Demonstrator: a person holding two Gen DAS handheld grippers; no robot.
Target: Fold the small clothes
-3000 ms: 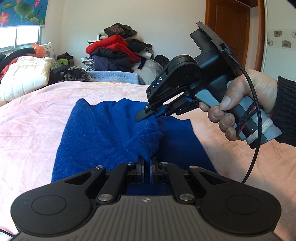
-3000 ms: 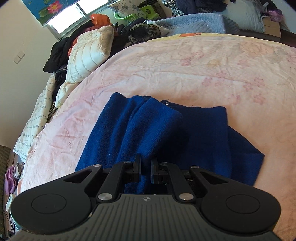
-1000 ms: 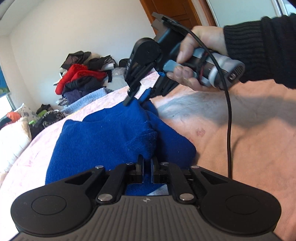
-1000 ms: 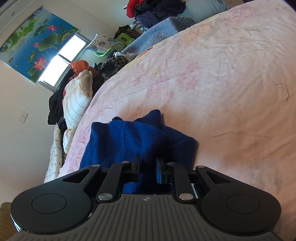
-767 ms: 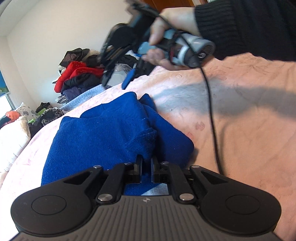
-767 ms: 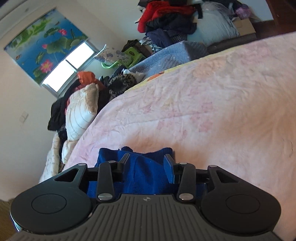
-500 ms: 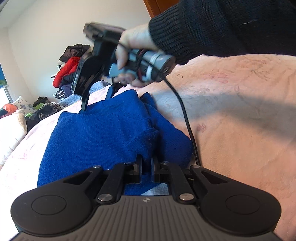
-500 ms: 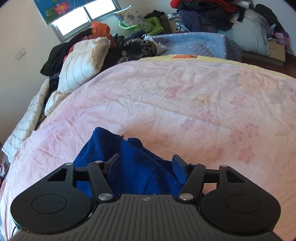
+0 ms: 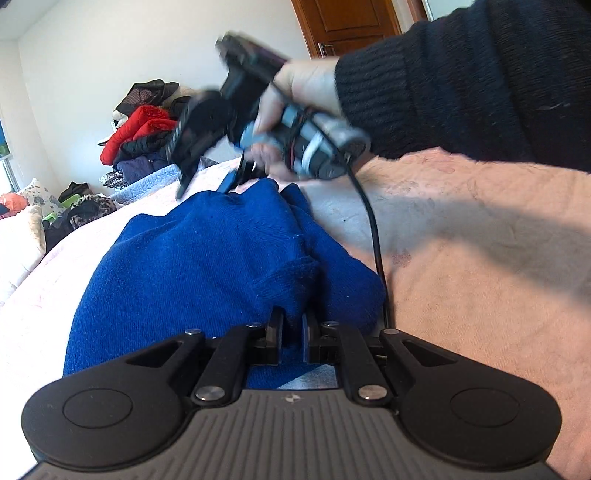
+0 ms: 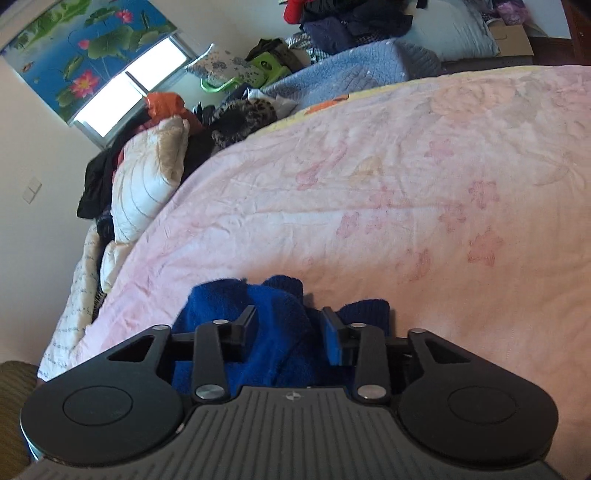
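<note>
Pink flowered bedding (image 10: 388, 192) covers the bed, and piles of clothes (image 9: 142, 136) lie against the far wall, near a wooden door (image 9: 351, 22). On the bed lies a blue knit sweater (image 9: 192, 258), partly folded, with one layer turned over on the other.

From the left wrist view, the left claw (image 9: 291, 336) is low at the near edge of the sweater, its jaws narrow and pinching a raised fold of the blue knit. The right claw (image 9: 205, 186) hangs above the far edge of the sweater, pointing down, held by a hand (image 9: 295, 110) in a black knit sleeve (image 9: 461, 81); it is blurred. A black cable (image 9: 373, 229) goes down from its handle over the bedding.

From the right wrist view, the right claw (image 10: 290, 332) has its jaws wide apart, with the blue knit showing between and below them but not gripped.

Three seconds ago both claws held the sweater with narrow jaws. One second ago the right claw was closed on the far part; since then it has let go, opened wide and lifted, while the left claw keeps its grip on the same fold.
</note>
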